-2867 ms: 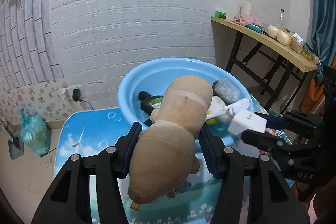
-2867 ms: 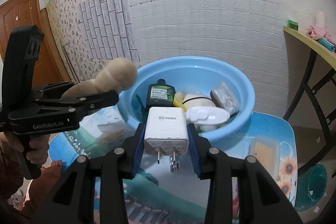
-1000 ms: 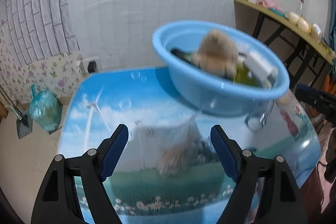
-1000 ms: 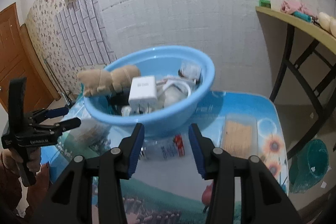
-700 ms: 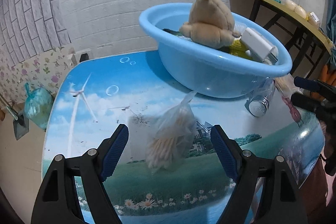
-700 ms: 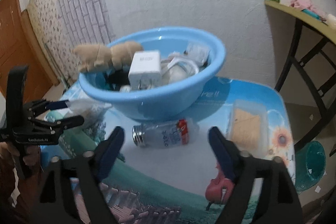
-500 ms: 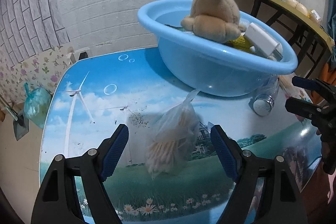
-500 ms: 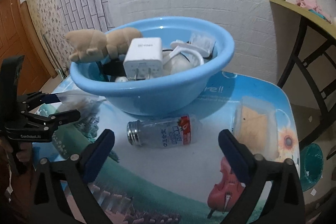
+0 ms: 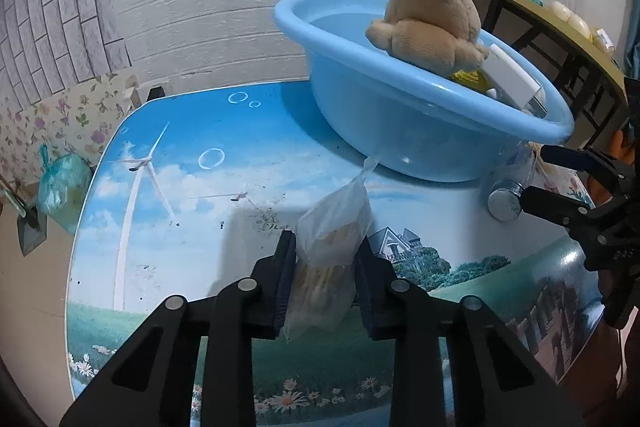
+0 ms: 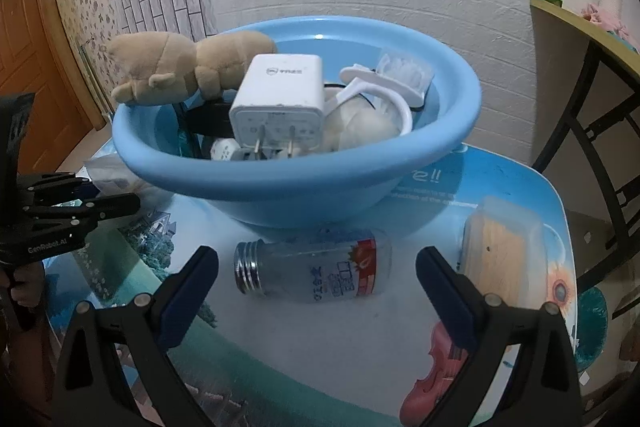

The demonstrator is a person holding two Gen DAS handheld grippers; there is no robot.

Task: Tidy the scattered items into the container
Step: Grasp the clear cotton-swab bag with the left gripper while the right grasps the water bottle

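Left gripper (image 9: 325, 281) jaws closing on the clear plastic bag of wooden sticks (image 9: 329, 259) lying on the table before the blue plastic basin (image 10: 296, 175): squeeze gently, lift clear of the rim; right gripper (image 10: 316, 287) gapes wide around the glass jar (image 10: 314, 273)

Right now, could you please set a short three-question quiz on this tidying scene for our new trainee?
1. True or false: the plush toy lies across the rim of the blue basin.
2. Which item lies between the wide-open jaws of the right hand-held gripper? A) clear bottle B) white charger C) clear lidded box
3. Fill in: the left hand-held gripper is closing on a plastic ____ of thin sticks.

Key: 1 true. 2 A; it lies on its side on the table, not yet gripped. 3 bag, pressed between the pads.
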